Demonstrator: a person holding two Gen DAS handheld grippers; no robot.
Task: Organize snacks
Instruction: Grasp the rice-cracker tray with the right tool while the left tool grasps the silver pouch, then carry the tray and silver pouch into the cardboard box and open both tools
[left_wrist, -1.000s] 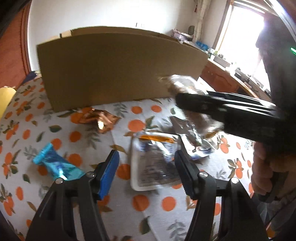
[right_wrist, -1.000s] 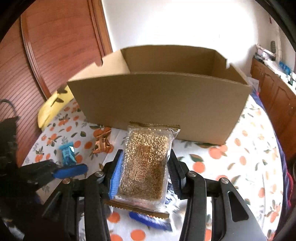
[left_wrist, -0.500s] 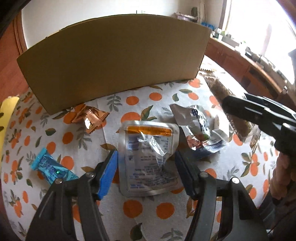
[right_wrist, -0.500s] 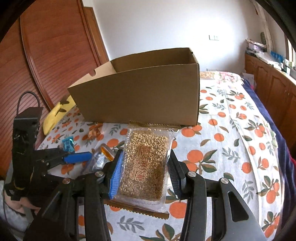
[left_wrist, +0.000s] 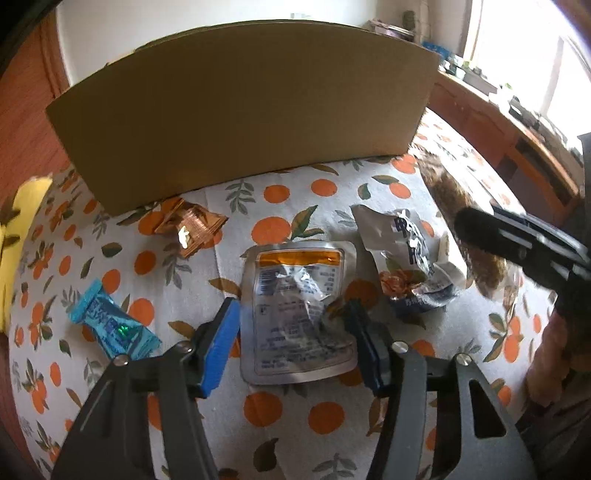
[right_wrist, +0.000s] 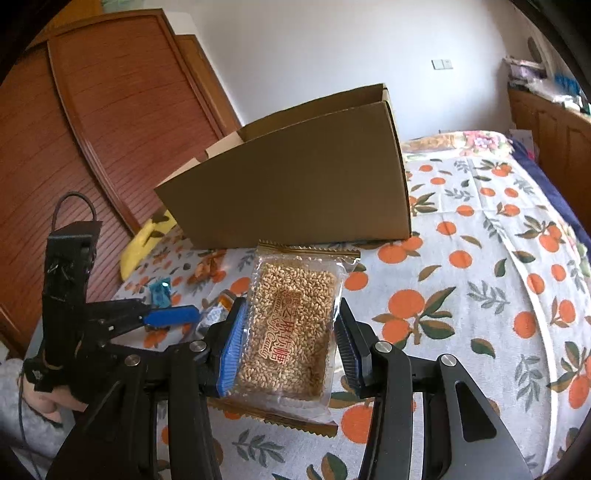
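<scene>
My right gripper (right_wrist: 290, 341) is shut on a clear sesame candy pack (right_wrist: 291, 325) and holds it above the cloth, to the right of the cardboard box (right_wrist: 295, 192). My left gripper (left_wrist: 291, 339) is open, its jaws on either side of a flat silver pouch (left_wrist: 299, 306) with an orange band that lies on the cloth. A crumpled silver and blue packet (left_wrist: 410, 258) lies right of it. A blue candy wrapper (left_wrist: 110, 325) and a copper foil wrapper (left_wrist: 190, 227) lie to the left.
The box (left_wrist: 240, 110) stands open-topped behind the snacks on an orange-print cloth (right_wrist: 480, 277). A yellow object (left_wrist: 18, 221) lies at the left edge. The right gripper's arm (left_wrist: 517, 243) crosses the right side. Wooden cabinets stand at the far right.
My left gripper has moved forward and down so the silver pouch lies between its jaws. My right gripper has swung right with the sesame pack, away from the front of the box.
</scene>
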